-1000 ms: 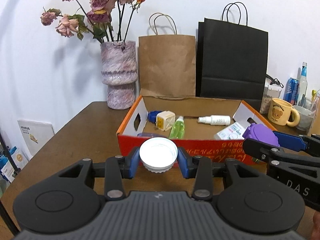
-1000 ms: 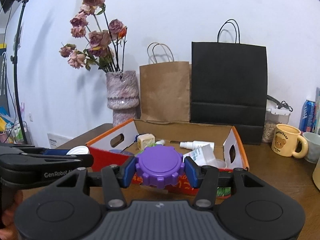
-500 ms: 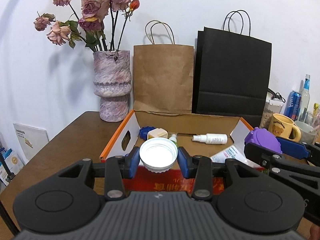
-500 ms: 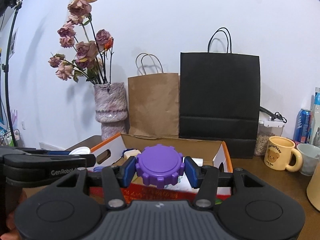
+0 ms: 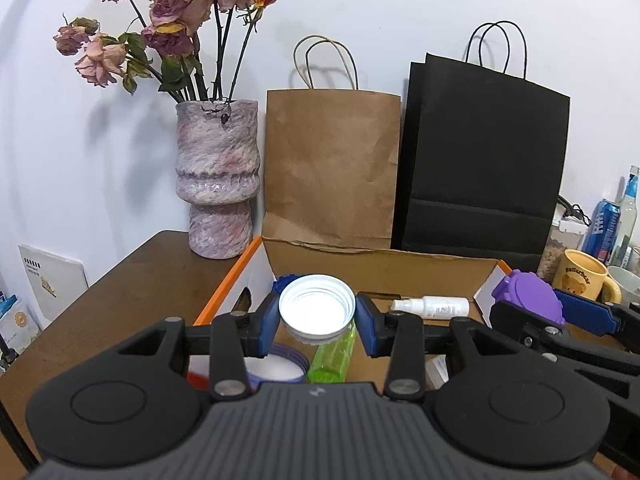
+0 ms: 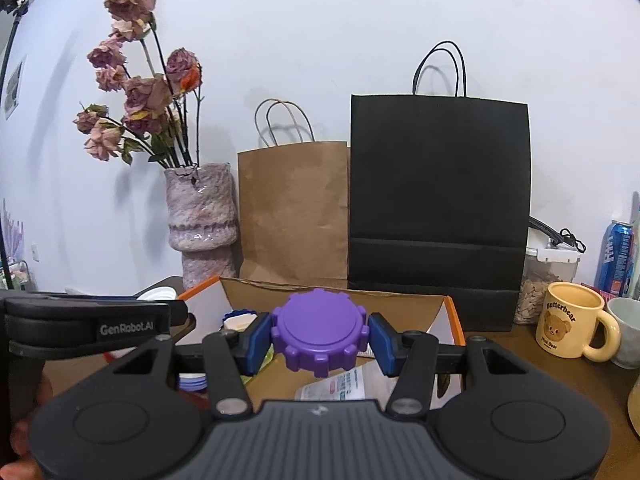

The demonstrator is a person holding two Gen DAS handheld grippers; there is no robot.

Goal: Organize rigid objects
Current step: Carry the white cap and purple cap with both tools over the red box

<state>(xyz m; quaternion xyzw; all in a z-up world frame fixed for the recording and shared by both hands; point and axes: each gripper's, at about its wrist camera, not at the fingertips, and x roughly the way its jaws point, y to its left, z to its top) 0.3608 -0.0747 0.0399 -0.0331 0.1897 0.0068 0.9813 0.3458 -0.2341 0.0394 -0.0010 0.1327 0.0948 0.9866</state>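
Jaws clamp a white lid (image 5: 317, 311) left, a purple lid (image 6: 320, 331) right; only the left view shows the spray bottle (image 5: 431, 305).

Both views are bright and evenly lit, with soft diffuse light from in front — the dried roses (image 5: 172, 36) and bag handles cast faint grey shadows on the white wall (image 5: 400, 8) behind them. A glossy highlight sits on the vase (image 5: 218, 178). Fisheye bending curves everything away from the vase toward the frame edges, and the corners go black. Focus is sharp throughout; no motion blur.
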